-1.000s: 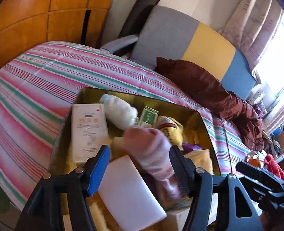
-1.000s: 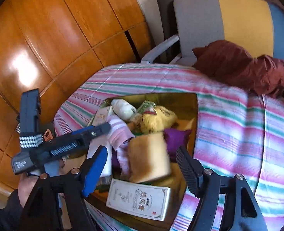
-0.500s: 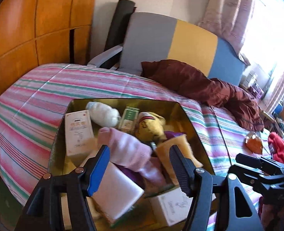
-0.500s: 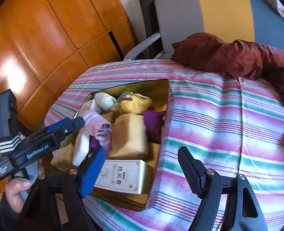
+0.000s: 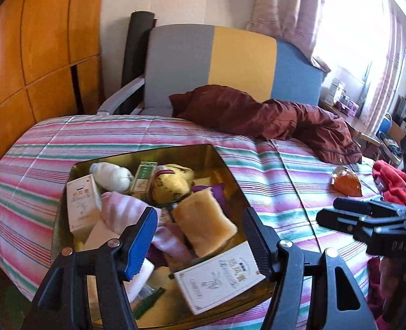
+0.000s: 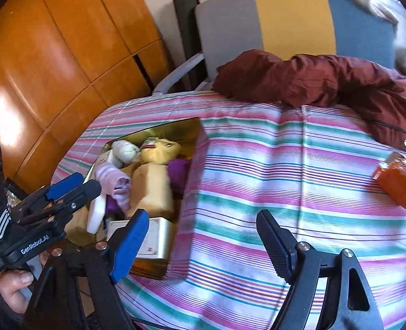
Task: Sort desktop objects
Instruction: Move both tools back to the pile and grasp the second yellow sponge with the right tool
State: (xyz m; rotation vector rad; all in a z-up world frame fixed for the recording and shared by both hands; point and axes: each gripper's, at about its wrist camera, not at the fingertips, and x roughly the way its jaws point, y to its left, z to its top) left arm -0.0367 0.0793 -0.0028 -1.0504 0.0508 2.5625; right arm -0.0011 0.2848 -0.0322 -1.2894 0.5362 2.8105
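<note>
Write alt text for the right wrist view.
The right gripper hangs open and empty over a pink, green and white striped cloth. At left, a gold metal box brims with soft items and cartons; an orange packet lies at right.

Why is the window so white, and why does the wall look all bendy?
Left wrist view: sunlight overexposes the window, washing it white. Both views: the fisheye lens bows straight lines, so the wooden panels curve. Right wrist view: a glare patch shines on those panels, and the chair back's right end is smeared.
</note>
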